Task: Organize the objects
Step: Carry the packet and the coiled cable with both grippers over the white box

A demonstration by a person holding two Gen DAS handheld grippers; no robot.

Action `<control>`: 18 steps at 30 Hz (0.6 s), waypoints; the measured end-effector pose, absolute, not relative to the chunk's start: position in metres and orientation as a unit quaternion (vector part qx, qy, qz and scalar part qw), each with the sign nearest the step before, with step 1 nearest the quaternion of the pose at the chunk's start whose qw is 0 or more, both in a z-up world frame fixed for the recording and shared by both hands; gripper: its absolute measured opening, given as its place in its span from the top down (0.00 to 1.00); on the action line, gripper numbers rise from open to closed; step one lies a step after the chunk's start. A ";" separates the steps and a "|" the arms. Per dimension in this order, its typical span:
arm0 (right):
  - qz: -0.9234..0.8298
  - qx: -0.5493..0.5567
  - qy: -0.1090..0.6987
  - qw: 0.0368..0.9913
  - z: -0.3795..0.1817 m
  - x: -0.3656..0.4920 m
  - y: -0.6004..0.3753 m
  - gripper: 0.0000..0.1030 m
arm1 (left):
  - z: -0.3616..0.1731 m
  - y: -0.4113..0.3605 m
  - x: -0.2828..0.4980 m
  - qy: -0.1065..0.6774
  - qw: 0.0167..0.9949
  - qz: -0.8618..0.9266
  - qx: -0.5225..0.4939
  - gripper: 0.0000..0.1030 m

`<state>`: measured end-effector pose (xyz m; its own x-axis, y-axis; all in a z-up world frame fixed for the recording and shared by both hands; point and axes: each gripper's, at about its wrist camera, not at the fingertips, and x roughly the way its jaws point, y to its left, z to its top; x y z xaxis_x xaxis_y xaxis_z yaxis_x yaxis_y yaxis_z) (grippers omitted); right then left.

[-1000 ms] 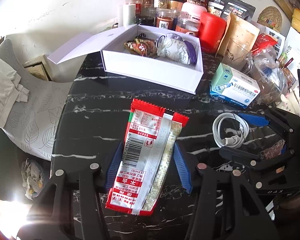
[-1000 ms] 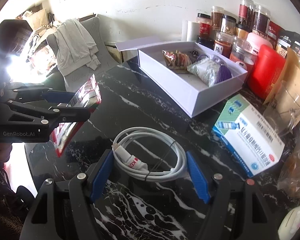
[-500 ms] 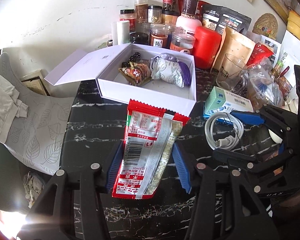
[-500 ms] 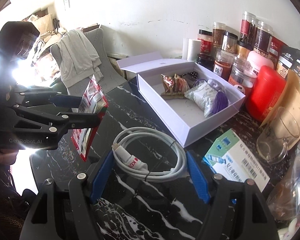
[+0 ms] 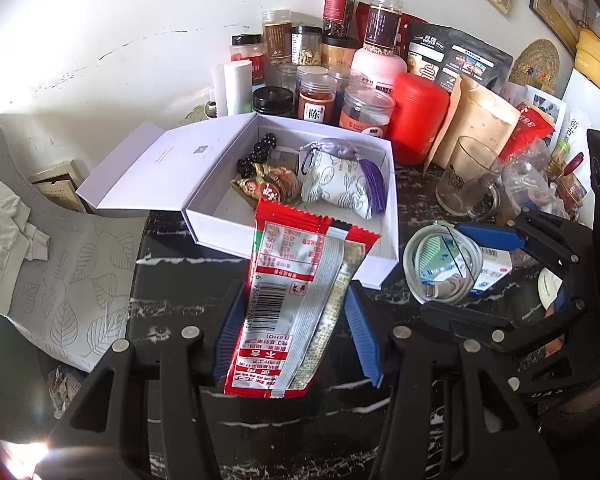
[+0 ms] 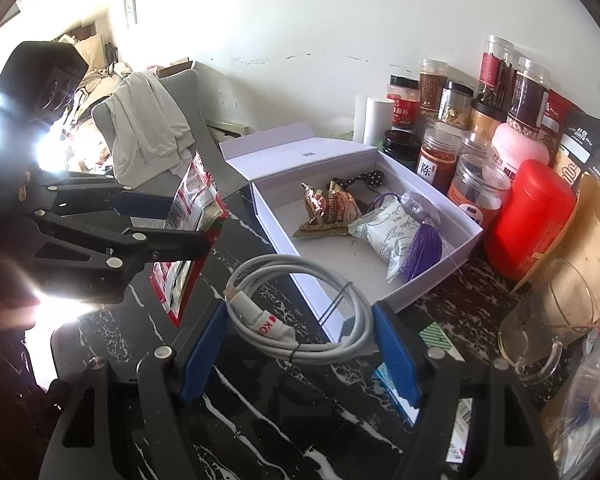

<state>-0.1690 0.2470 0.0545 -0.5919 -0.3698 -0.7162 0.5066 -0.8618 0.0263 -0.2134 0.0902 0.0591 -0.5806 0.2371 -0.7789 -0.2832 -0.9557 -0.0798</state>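
My left gripper (image 5: 296, 328) is shut on a red and white snack packet (image 5: 296, 300) and holds it above the black marble table, its top edge over the near wall of the open white box (image 5: 292, 246). The packet (image 6: 192, 216) and left gripper (image 6: 172, 220) also show in the right wrist view. My right gripper (image 6: 300, 344) is shut on a coiled white cable (image 6: 300, 312), held just short of the box's (image 6: 428, 280) near corner. The box holds a wrapped snack (image 6: 328, 212), a patterned pouch with a purple tassel (image 6: 396, 236) and black beads (image 5: 260, 152).
Jars, a red canister (image 5: 416, 120), bags and a glass mug (image 5: 468, 180) crowd the table behind and right of the box. A medicine box (image 6: 432, 368) lies under my right gripper. A grey chair with clothing (image 6: 148, 132) stands at the table's left.
Both grippers have moved forward toward the white box with their loads. The packet now reaches over the box's near wall, and the cable is close to its corner.
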 end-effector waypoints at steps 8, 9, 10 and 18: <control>-0.892 0.372 0.088 0.242 0.061 -0.206 0.252 0.28 | 0.061 0.100 -0.259 0.031 0.156 0.887 -0.434 0.53; -0.892 0.373 0.087 0.240 0.061 -0.211 0.252 0.28 | 0.061 0.102 -0.265 0.031 0.157 0.887 -0.434 0.53; -0.893 0.373 0.087 0.236 0.061 -0.217 0.253 0.28 | 0.060 0.103 -0.271 0.031 0.159 0.886 -0.435 0.53; -0.900 0.367 0.083 0.219 0.065 -0.259 0.259 0.28 | 0.055 0.113 -0.320 0.032 0.173 0.881 -0.439 0.53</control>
